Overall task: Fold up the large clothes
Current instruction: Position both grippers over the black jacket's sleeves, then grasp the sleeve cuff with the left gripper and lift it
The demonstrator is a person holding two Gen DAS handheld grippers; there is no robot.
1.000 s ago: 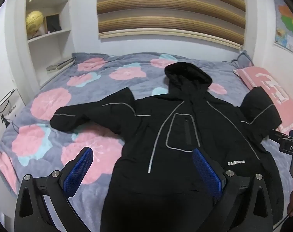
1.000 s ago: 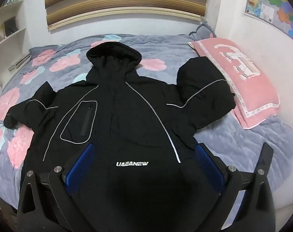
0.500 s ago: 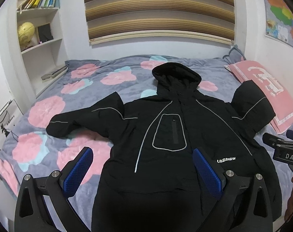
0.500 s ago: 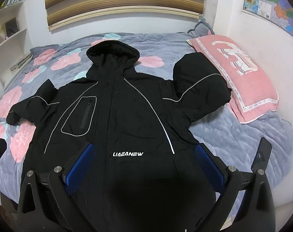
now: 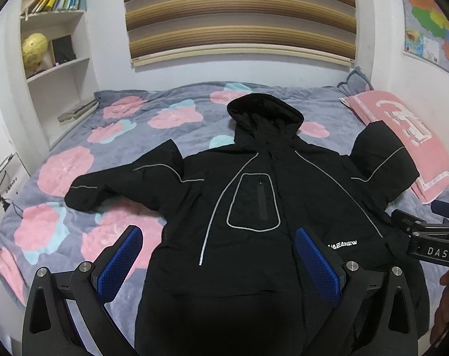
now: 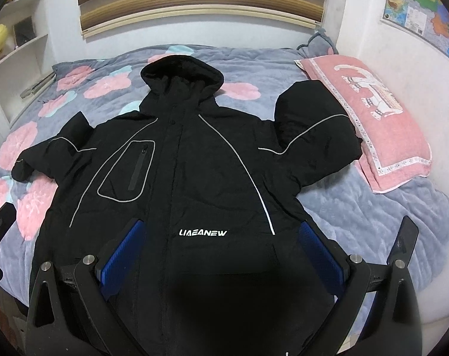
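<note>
Hovering with blue ribbed pads spread wide and nothing between them, the left gripper and right gripper hang above the hem of the puffy black hooded jacket, which lies face up across the centre of the frame on the grey quilt with pink flowers. Its padded bulk could spring back or slide from a shallow pinch. The sleeve at centre right overlaps the pink embroidered pillow, so folding it may drag that. Shelves with a yellow globe sit upper left.
</note>
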